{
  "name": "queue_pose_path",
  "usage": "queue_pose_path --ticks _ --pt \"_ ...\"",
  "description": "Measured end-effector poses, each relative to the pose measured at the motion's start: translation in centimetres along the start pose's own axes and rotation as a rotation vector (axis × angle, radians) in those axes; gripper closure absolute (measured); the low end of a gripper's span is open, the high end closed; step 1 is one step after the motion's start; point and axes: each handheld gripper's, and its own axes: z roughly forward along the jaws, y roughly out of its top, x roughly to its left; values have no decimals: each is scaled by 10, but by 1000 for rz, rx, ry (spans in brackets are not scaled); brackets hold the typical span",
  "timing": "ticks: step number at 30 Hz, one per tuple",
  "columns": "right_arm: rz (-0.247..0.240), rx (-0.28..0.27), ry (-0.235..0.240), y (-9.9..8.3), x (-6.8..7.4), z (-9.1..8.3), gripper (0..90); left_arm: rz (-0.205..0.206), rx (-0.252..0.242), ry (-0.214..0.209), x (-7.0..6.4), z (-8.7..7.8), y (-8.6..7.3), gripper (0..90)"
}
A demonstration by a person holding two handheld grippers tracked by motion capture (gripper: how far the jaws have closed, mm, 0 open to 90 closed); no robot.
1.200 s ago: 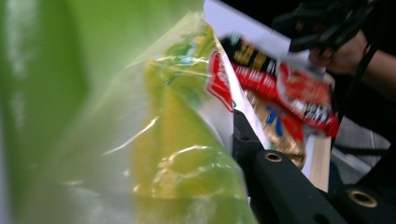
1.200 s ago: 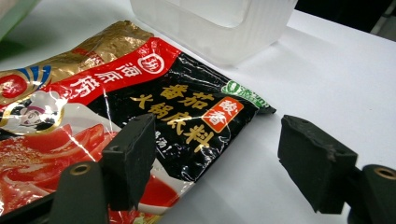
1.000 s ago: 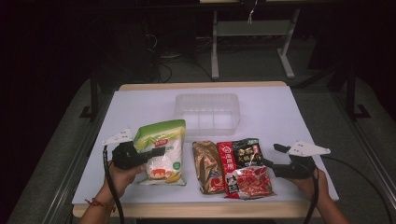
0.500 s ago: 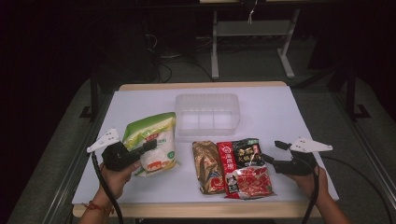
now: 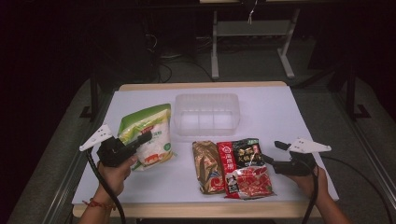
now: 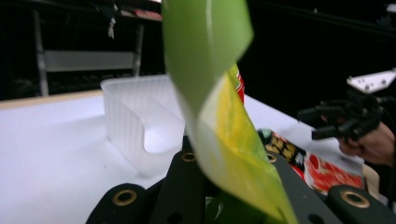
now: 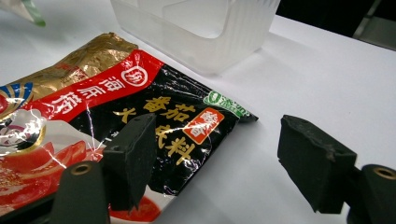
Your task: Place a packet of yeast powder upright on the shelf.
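The left tool [image 5: 142, 138] is gripping the green-and-white bag [image 5: 148, 135] by its near edge, lifting it off the tabletop [image 5: 280, 116]; the clear bin [image 5: 207, 113] is sitting just right and far of it — the left hand being nearer. The bag's long axis is running near-to-far. The right tool [image 7: 215, 158] is gaping wide beside the black-and-red packet [image 7: 140, 116], with a dark room lying beyond.

A soft green-and-white plastic food pouch [image 5: 148, 135] with a red label is hanging tilted above the white table's left part, its lower edge pinched, its green top leaning towards a clear plastic tub, its film curling [image 6: 219, 116].
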Motion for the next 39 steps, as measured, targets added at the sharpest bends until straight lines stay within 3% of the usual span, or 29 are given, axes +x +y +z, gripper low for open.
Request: queue_pose_path --ticks 4,10,15,20,24,25,28,29,36,37,39 --pt "1 1 -2 -1 1 -2 280 -5 -47 4 -1 1 10 870" --pt "-6 8 -9 -3 2 -4 281 -6 -55 19 -3 8 19 871" --pt "0 6 -12 -4 2 -5 282 -3 -67 39 -4 21 30 872" --pt "0 13 -12 -5 2 -5 282 -29 -102 50 -4 36 42 872" --pt "2 14 -14 -6 2 -5 282 -11 -98 87 -4 56 47 872" --pt "3 13 -14 -6 2 -6 282 -47 -100 95 -1 68 48 873" --pt "2 17 -12 -7 1 -5 282 -52 -98 111 0 80 50 873" --pt "2 17 -11 -7 1 -5 282 -43 -95 121 0 91 53 873" --pt "4 23 -7 -8 1 -5 281 -26 -83 155 2 120 59 874" --pt "2 23 -8 -8 1 -5 281 -10 -77 175 3 125 59 874" --pt "4 22 -8 -8 1 -6 281 -36 -76 194 6 133 58 873"
